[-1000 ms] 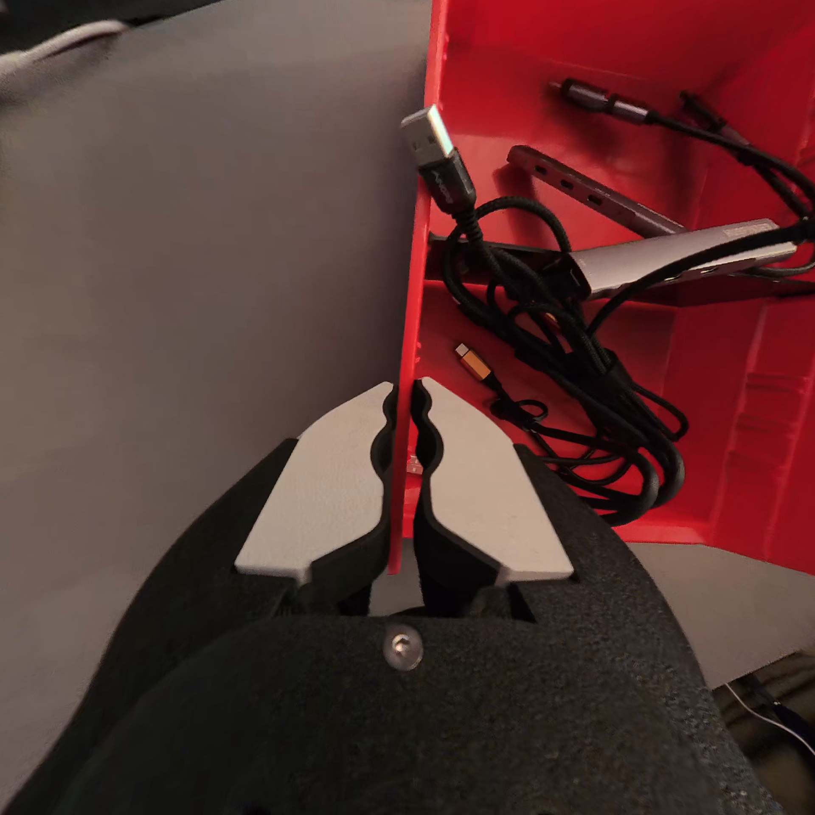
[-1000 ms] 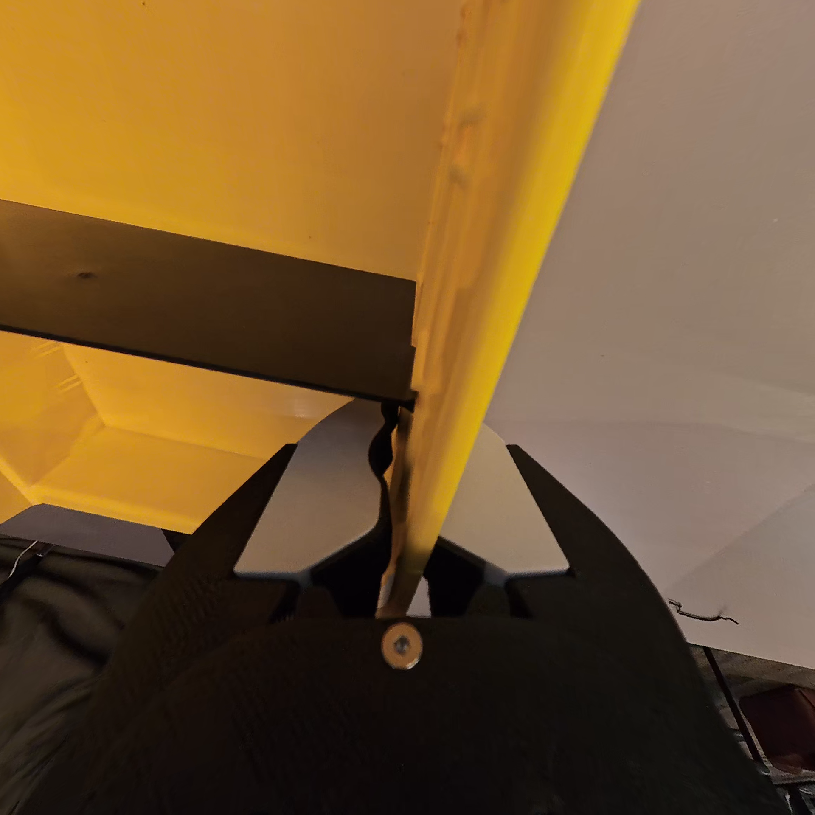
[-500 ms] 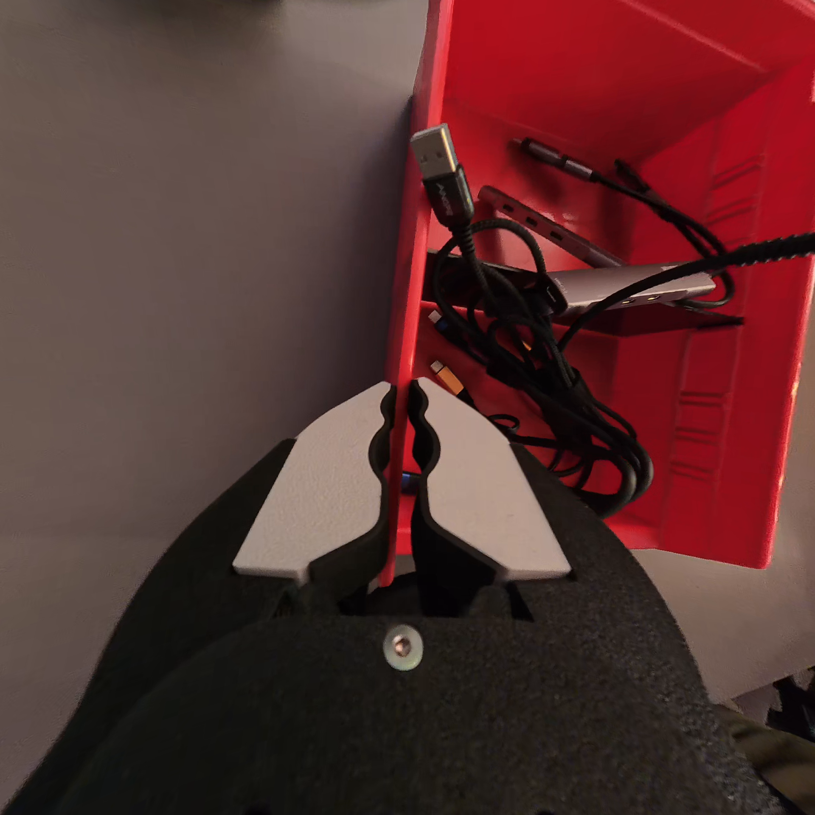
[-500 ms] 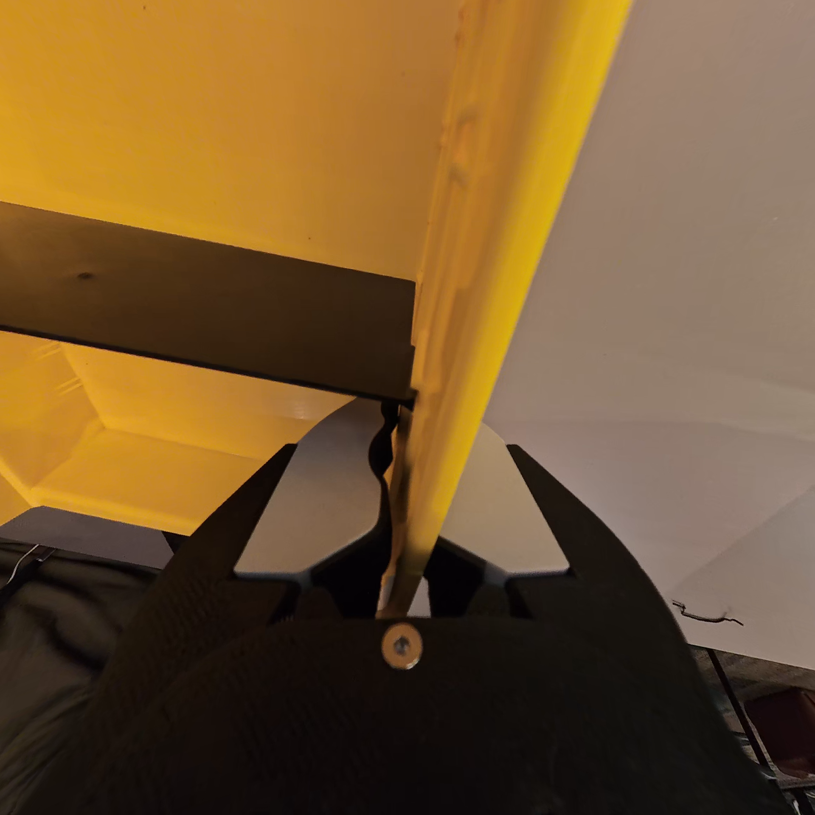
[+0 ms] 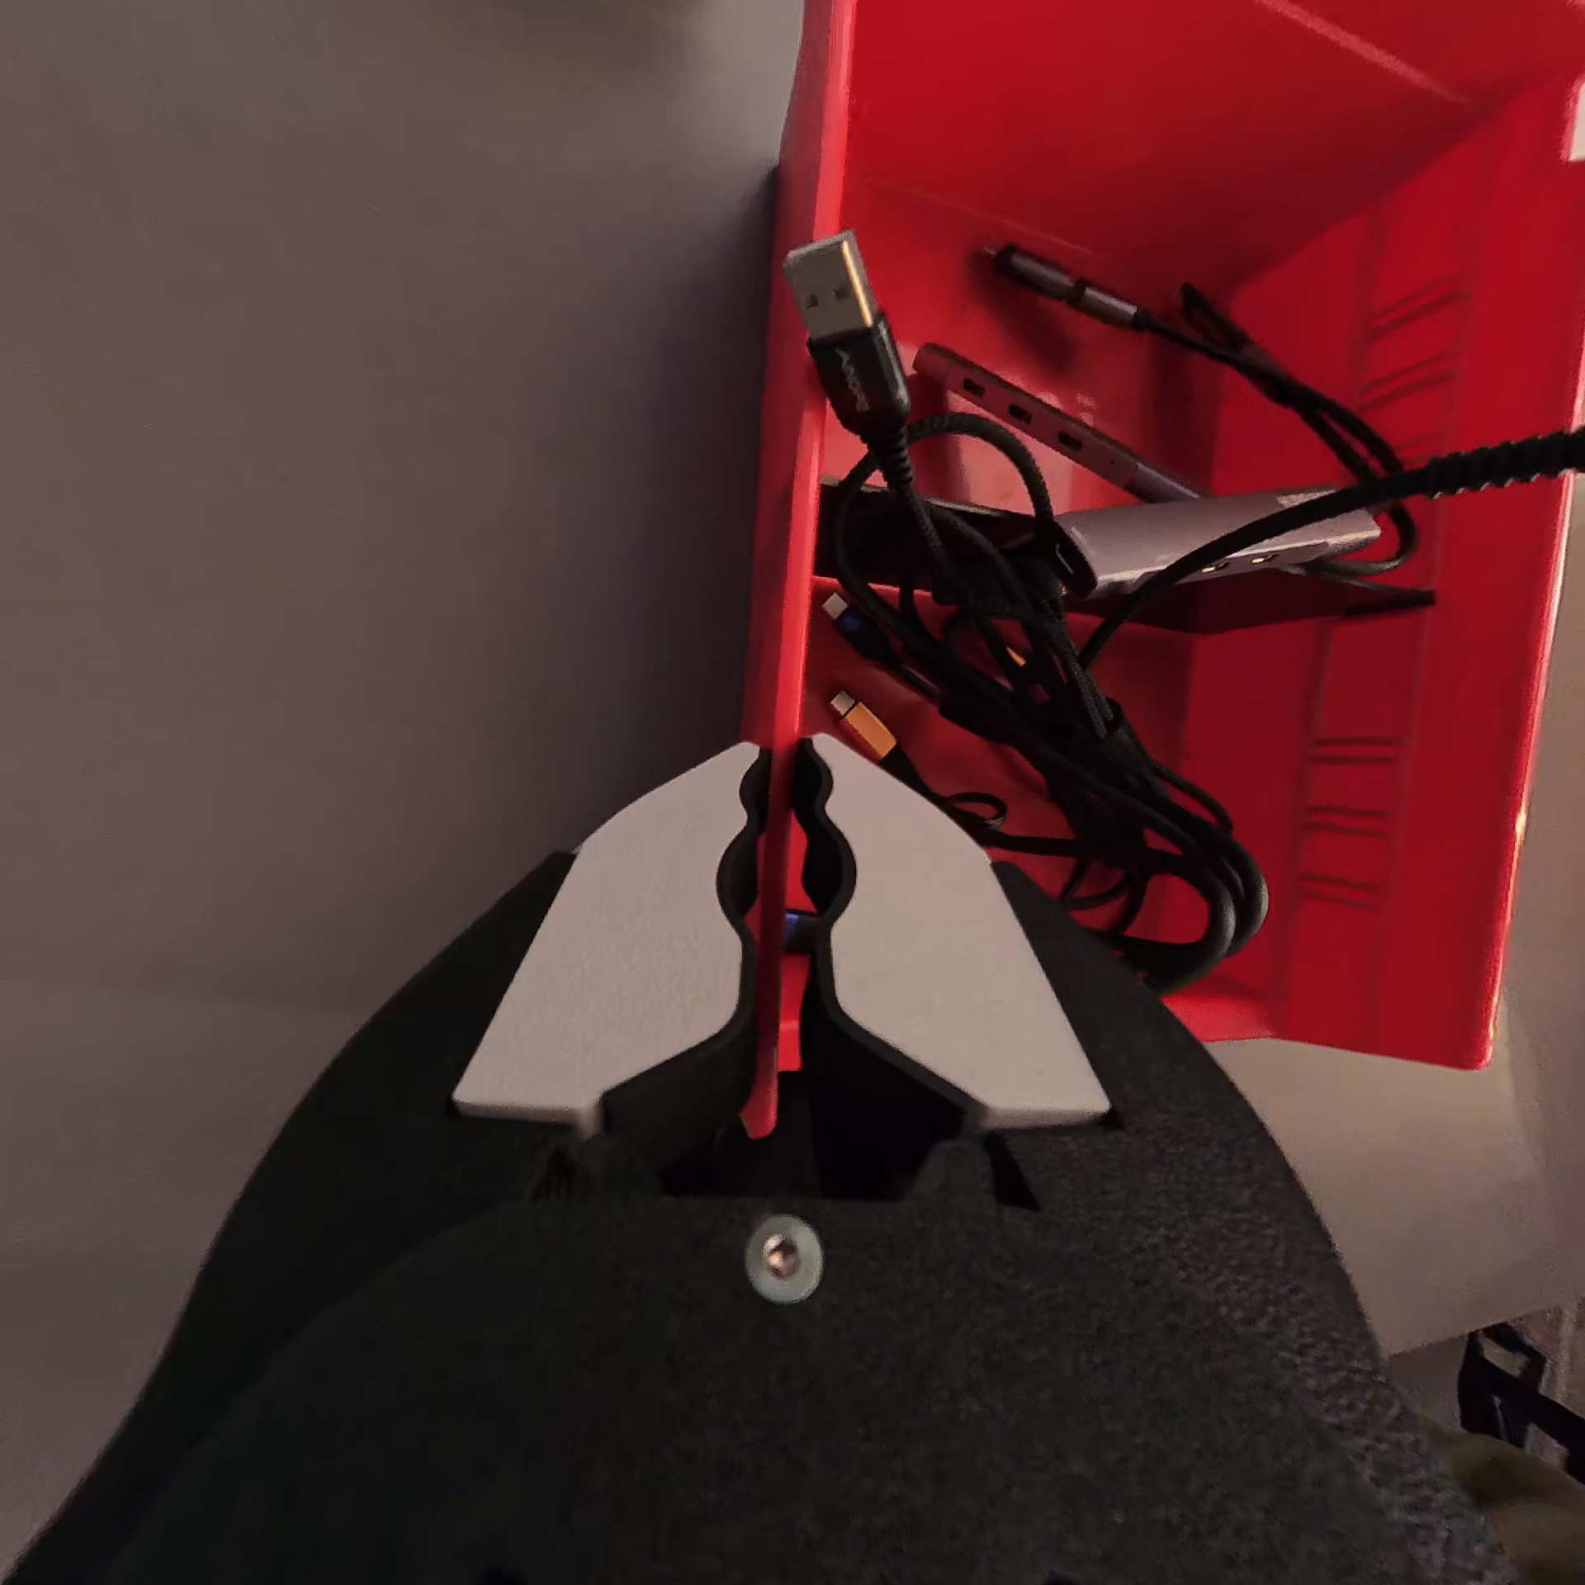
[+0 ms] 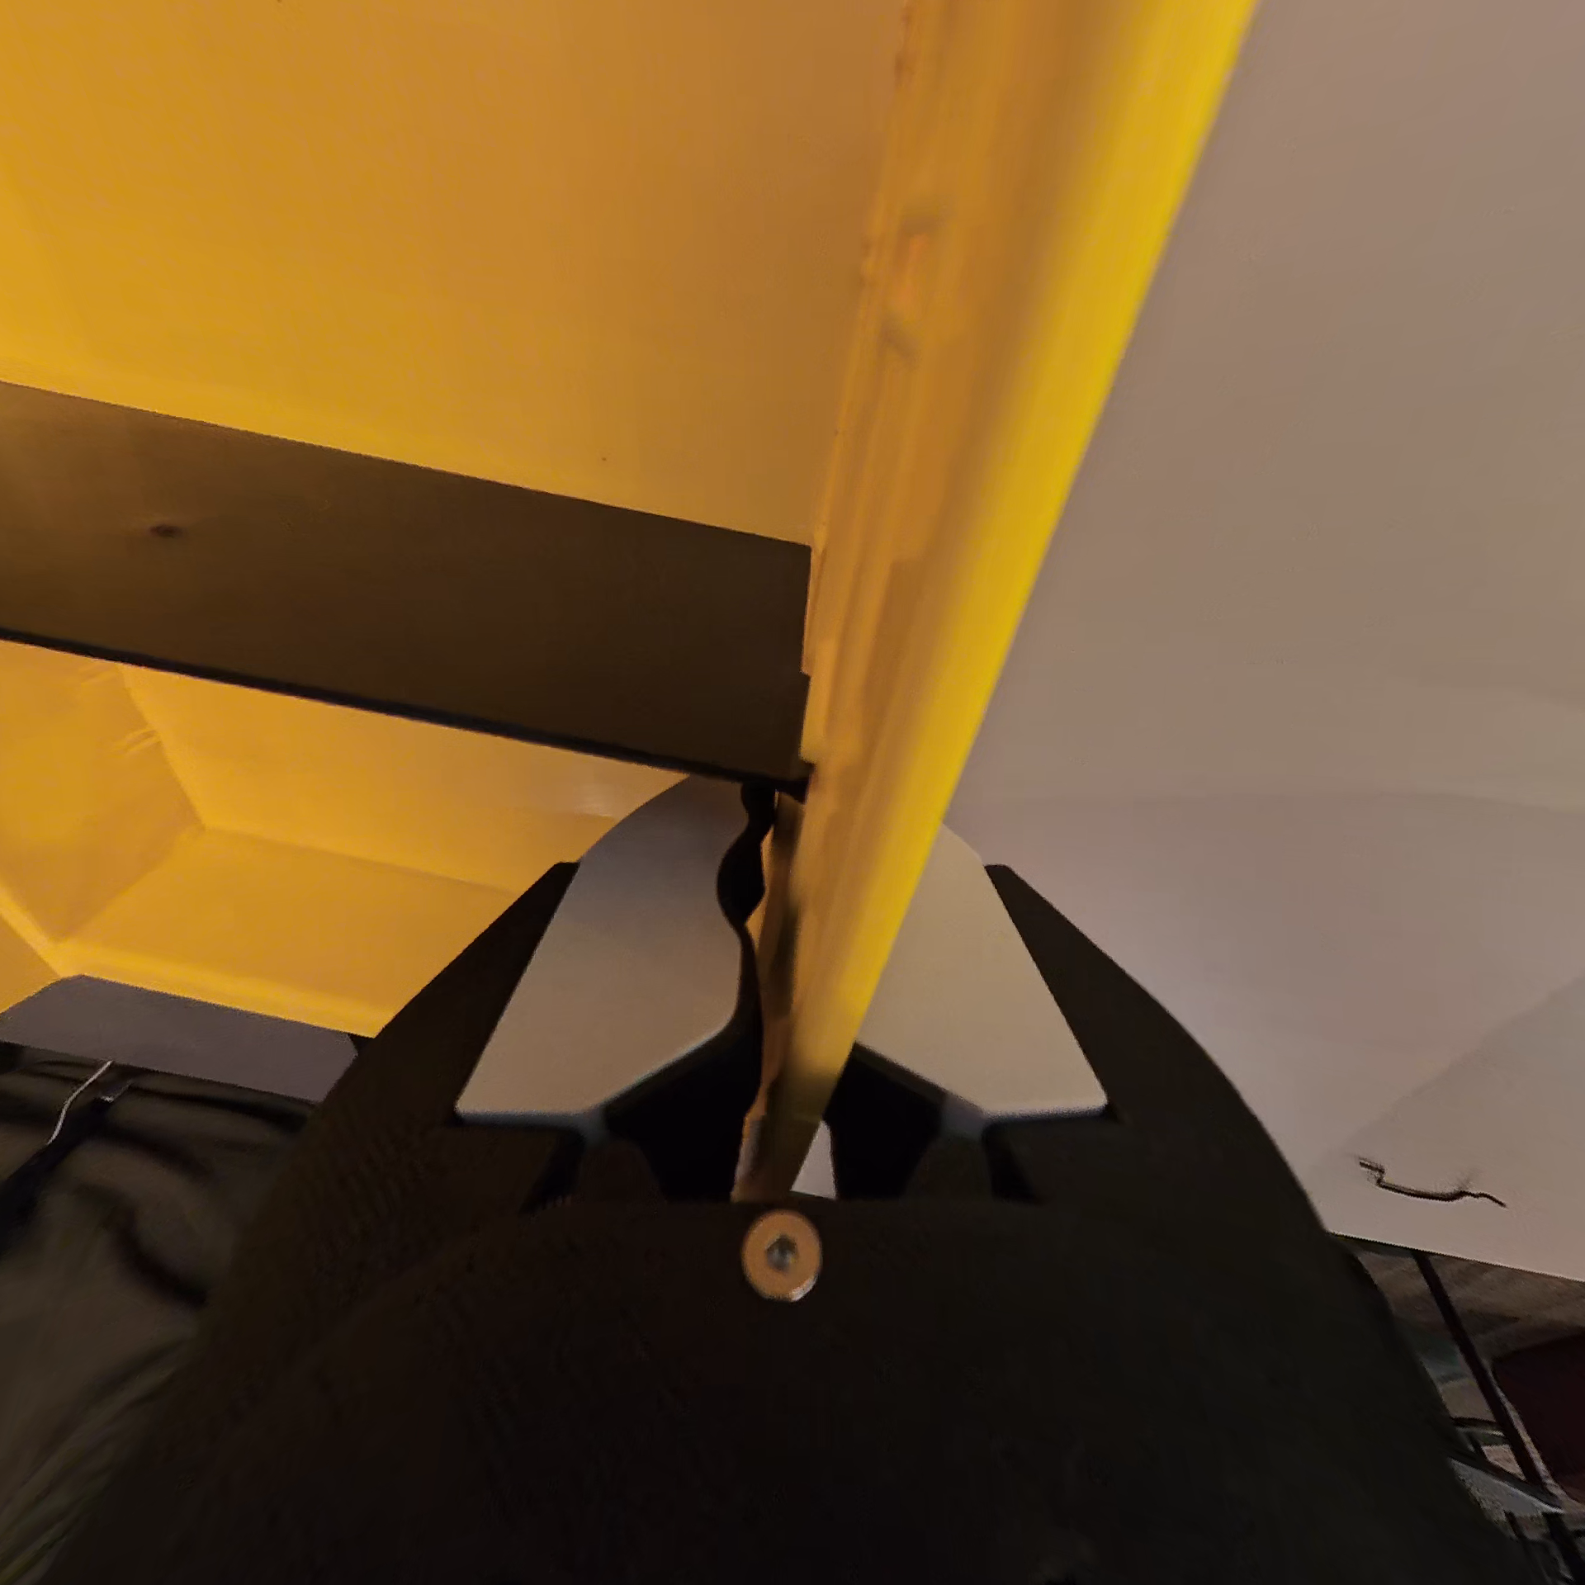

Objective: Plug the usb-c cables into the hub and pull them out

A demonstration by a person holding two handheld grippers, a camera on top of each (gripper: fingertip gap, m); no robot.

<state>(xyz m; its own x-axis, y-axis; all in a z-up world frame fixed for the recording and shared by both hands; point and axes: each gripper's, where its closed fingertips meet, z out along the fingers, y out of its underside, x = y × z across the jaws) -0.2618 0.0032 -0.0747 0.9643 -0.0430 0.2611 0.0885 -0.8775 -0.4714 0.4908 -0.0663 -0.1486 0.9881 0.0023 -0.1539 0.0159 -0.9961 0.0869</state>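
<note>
The usb-c cables [image 5: 1072, 772], black braided cords with small metal plugs, lie tangled in the red plastic bin [image 5: 1072, 129], over its dark divider [image 5: 866, 532]. The grey metal hub [image 5: 1218, 540], a flat slim bar, rests across that divider, to the right of the tangle. The left gripper [image 5: 782, 755] pinches the left wall of the red bin between its fingers [image 5: 652, 900]. The right gripper [image 6: 806, 823] pinches the right wall of a yellow plastic bin [image 6: 429, 214] in the same way. The cords look light and soft, so they will probably sag and drag each other. I think it is best to take the stiff plug housing, such as the orange one [image 5: 870, 733], not the cord. The hub looks smooth and may slide on the grey worktop [image 5: 343, 429].
</note>
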